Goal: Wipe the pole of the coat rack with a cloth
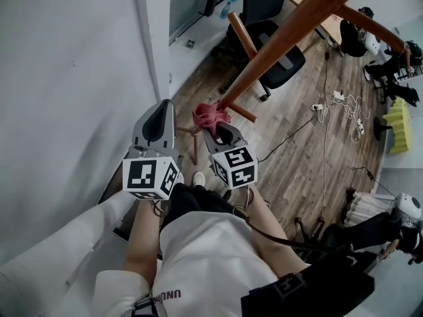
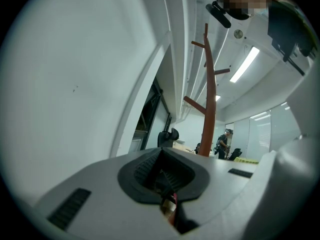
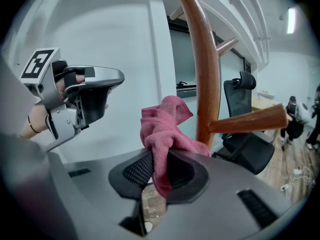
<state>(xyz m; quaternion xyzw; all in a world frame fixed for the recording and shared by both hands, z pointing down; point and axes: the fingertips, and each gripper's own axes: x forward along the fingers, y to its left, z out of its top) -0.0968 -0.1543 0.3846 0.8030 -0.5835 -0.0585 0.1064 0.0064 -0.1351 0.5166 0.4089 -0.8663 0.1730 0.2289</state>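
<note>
**A:** Entry one, the tongs?

**B:** Left tongs (image 1: 162, 107): closed on themselves, nothing held. Right tongs (image 1: 215, 129): clamped on a pink cloth (image 1: 209, 115), which bunches out at their 12 o'clock.

**A:** Entry two, the cloth's position?

**B:** It is pressed against the pole (image 1: 284, 38) of the coat rack, low on the shaft. A short peg (image 1: 242, 113) sticks out just beside the cloth at its 3 o'clock. In the right gripper view the cloth meets the pole's 9 o'clock side, just above that peg.

**A:** Entry three, edges and clearance?

**B:**
- White wall (image 1: 66, 78) fills the 9 o'clock side of the head view, with its corner edge near the left tongs.
- The two tongs sit side by side, apart, with a narrow gap between them.
- A longer peg (image 1: 241, 35) juts from the pole toward 11 o'clock.
- A black office chair (image 1: 281, 58) stands behind the pole at 1 o'clock.
- Open wood floor (image 1: 297, 164) runs from 3 to 5 o'clock.
- Loose white cables and a power strip (image 1: 344, 104) lie on the floor at 2 o'clock, well apart from the rack.

**A:** Entry four, markings?

**B:** Black-and-white square markers on both cubes (image 1: 151, 177), with no letters. The shirt (image 1: 198, 263) shows "UND" at 6 o'clock, and the rest of the print is cut off.
</note>
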